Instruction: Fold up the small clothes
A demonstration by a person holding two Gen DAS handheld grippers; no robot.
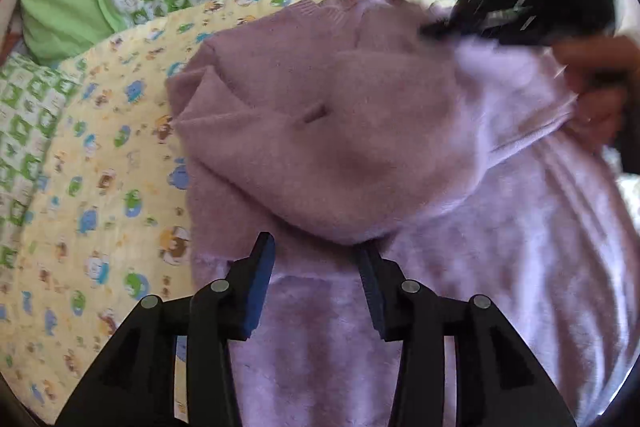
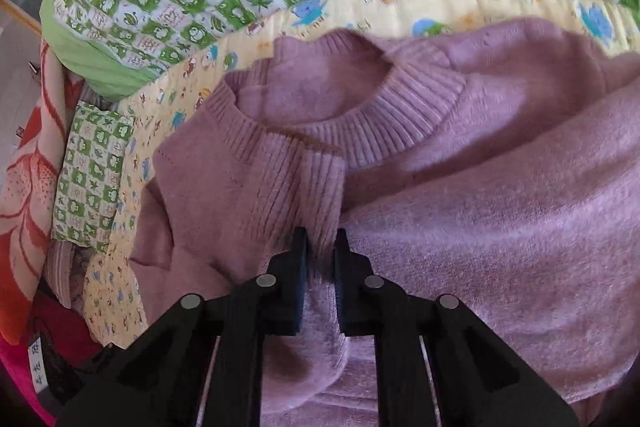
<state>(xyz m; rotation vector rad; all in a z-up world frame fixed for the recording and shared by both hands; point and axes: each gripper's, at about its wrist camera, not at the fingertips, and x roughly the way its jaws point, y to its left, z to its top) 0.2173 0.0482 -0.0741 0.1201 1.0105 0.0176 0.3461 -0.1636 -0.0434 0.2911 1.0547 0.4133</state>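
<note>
Left gripper [image 1: 316, 259] jaws apart, nothing pinched, hovering over folded purple sweater [image 1: 340, 155] on yellow cartoon blanket [image 1: 100, 167]. Right gripper [image 2: 321, 247] clamped on ribbed sleeve cuff [image 2: 304, 187] near collar.

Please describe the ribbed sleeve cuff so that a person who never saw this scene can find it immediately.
Find the yellow cartoon-print quilt and the fuzzy lilac sweater lying on it. Just below and left of the sweater's round ribbed collar, a sleeve is folded across the chest. Its cuff has straight lengthwise ribs, unlike the curved collar, and the right claw pinches it.
</note>
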